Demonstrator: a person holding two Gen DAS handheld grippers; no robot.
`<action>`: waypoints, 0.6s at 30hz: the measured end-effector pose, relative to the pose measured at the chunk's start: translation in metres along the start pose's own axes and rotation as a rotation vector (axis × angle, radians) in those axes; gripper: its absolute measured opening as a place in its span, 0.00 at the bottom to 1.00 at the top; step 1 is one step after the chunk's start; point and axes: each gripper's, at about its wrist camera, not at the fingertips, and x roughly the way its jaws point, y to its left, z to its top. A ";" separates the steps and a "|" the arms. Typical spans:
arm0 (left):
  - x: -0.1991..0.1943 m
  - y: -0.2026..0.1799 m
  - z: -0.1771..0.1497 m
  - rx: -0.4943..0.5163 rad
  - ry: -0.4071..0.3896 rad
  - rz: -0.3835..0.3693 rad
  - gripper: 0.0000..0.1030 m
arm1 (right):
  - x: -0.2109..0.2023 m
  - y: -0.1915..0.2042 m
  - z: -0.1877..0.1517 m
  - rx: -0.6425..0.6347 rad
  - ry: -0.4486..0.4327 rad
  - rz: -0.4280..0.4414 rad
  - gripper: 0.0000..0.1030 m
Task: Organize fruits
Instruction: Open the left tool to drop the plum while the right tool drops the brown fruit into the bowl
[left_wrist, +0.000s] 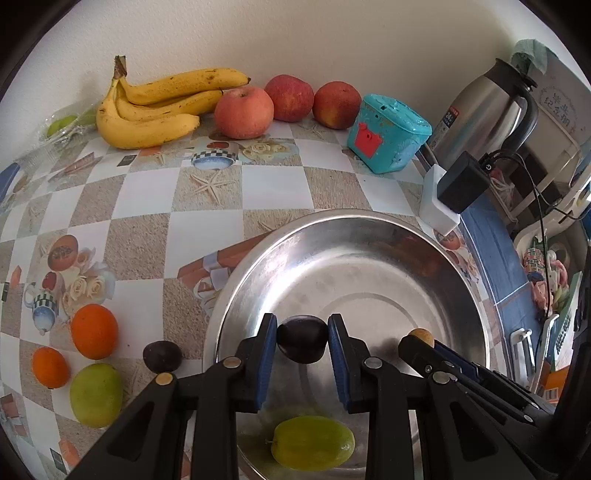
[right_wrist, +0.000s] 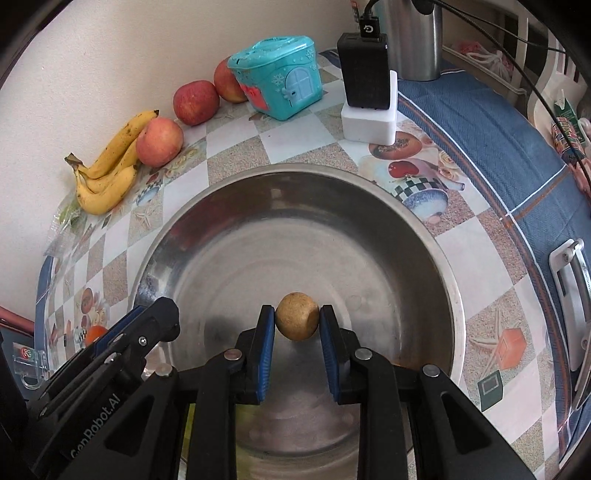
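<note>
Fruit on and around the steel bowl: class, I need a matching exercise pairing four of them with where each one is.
Column one:
1. dark plum
2. tan round fruit
3. green fruit
4. bananas

Column two:
A. lying inside the steel bowl
B. on the tablecloth by the wall
C. clamped in the left tool
D. clamped in the right tool

Pairs: 1-C, 2-D, 3-A, 4-B
</note>
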 end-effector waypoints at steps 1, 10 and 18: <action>0.000 0.001 -0.001 -0.002 0.003 -0.002 0.30 | 0.000 0.000 0.000 0.000 0.000 -0.006 0.25; -0.002 -0.001 -0.002 0.002 0.012 -0.011 0.30 | -0.003 -0.001 -0.003 -0.006 -0.004 -0.028 0.25; -0.004 -0.003 -0.005 -0.003 0.020 -0.009 0.34 | -0.005 -0.002 -0.002 -0.005 -0.008 -0.027 0.31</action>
